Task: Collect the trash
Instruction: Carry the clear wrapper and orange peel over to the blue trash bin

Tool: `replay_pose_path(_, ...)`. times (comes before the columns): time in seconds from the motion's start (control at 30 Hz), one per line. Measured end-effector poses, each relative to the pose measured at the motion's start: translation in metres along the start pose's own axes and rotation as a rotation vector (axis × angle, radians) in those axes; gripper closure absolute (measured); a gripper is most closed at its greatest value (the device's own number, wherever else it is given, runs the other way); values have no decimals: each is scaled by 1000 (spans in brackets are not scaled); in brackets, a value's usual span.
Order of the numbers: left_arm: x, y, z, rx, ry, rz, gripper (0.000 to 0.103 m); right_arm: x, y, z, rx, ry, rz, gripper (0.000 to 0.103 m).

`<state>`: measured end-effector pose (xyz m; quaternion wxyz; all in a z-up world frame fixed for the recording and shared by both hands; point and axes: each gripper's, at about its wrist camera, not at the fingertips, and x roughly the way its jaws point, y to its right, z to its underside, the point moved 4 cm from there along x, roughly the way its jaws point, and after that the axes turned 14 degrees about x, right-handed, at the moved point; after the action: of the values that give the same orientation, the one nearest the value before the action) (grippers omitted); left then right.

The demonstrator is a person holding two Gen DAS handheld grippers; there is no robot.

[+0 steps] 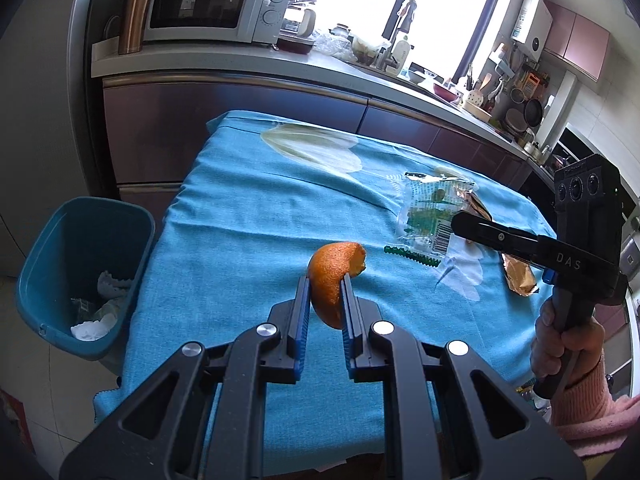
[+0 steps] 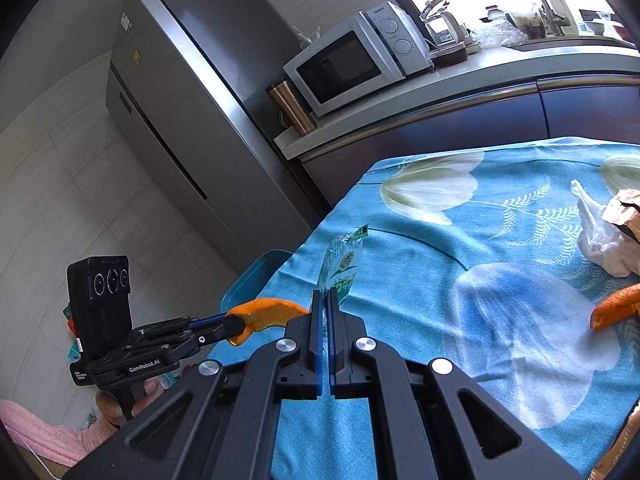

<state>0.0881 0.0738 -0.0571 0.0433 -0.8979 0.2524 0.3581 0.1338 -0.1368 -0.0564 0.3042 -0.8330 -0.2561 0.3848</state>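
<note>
Gripping an orange peel, the left gripper holds it above the blue-clothed tabletop, near the bin. The right gripper has its fingers clamped on a green-printed wrapper.

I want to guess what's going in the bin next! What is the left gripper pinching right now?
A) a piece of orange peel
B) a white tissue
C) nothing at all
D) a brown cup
A: the left gripper has its jaws closed on a curved piece of orange peel, held up above the blue tablecloth.
</note>
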Motion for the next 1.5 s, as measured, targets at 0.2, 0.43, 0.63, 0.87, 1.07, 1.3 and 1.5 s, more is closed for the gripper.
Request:
replay_pose_path(0.2,-10,-18,9,-31,-5,-34,88,15,-10,3,-12,-28,-21,102)
replay_pose_path(0.43,-26,-38,14,-68,14,-76,88,33,-24,5,-34,-59,-42,102)
replay_pose_path(0.63,-38,-55,16,-92,27,-112,88,45,-35,7,-54,-84,-64,102)
replay_pose_path(0.87,-51,-72,21,-118,41,-155,88,59,-47,8,-78,-107,-89,102)
replay_pose_path(1.07,-61,-85,24,-139,52,-191,88,70,-58,9,-94,-128,-107,102)
replay_pose_path(1.3,-71,-104,28,-165,58,-233,88,84,-72,12,-118,-154,-130,102)
replay_pose_path(1.5,-76,-117,32,-183,56,-264,88,96,-84,14,-136,-176,-151,102)
